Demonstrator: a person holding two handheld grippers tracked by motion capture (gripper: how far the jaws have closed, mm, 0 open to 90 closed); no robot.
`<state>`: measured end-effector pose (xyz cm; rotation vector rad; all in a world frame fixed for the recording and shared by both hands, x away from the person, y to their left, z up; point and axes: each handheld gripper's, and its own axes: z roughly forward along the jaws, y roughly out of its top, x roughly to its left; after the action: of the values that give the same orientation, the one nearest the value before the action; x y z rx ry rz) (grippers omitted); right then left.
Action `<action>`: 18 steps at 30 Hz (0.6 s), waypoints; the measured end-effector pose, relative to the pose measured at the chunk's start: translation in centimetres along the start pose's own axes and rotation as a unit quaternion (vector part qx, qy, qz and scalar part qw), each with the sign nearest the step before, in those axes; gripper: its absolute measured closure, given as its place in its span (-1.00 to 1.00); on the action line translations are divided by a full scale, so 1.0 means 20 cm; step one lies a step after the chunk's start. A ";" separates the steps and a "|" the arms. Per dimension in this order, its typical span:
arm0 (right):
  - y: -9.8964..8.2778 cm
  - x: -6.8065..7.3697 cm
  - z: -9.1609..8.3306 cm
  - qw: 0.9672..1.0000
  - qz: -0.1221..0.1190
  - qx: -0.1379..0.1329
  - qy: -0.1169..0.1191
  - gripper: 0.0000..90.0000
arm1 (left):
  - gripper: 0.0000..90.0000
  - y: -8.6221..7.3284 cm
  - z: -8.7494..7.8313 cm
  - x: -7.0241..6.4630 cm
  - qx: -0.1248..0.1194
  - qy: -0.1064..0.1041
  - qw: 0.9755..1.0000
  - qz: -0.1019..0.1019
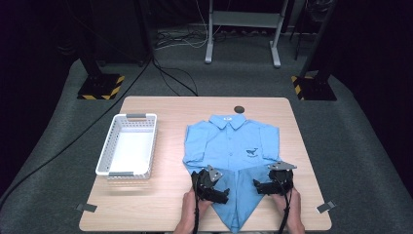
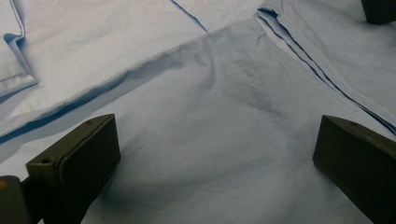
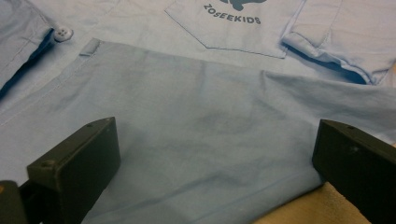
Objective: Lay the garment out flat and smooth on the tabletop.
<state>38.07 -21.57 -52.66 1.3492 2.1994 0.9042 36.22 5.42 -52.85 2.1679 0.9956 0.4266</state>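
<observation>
A light-blue shirt (image 1: 231,146) is laid flat on the wooden table (image 1: 160,204), collar toward the far edge, approx. centre-right; its lower corners are folded inward so the near end is drawn to a point at the table's near edge. A whale logo w/ "ZOSEEKIDS" lettering is seen on the chest pocket (image 3: 233,28), and a white button (image 3: 62,33) is seen nr. the placket. The left gripper (image 1: 213,187) is held over the folded left flap, jaws spread wide w/ nothing between them but cloth below. The right gripper (image 1: 272,184) is held over the right flap by the shirt's edge, jaws likewise wide, nothing pinched. A white basket (image 1: 127,145) is set well apart, to the shirt's left.
</observation>
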 end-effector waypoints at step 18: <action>0.14 -0.08 0.04 1.000 -0.004 -0.008 -0.012 -0.88 | -0.99 0.00 0.00 0.00 0.000 -0.001 1.000 0.000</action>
<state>41.00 -21.97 -51.23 1.3363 2.1744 0.8968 36.24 5.44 -52.84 2.1687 0.9940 0.4239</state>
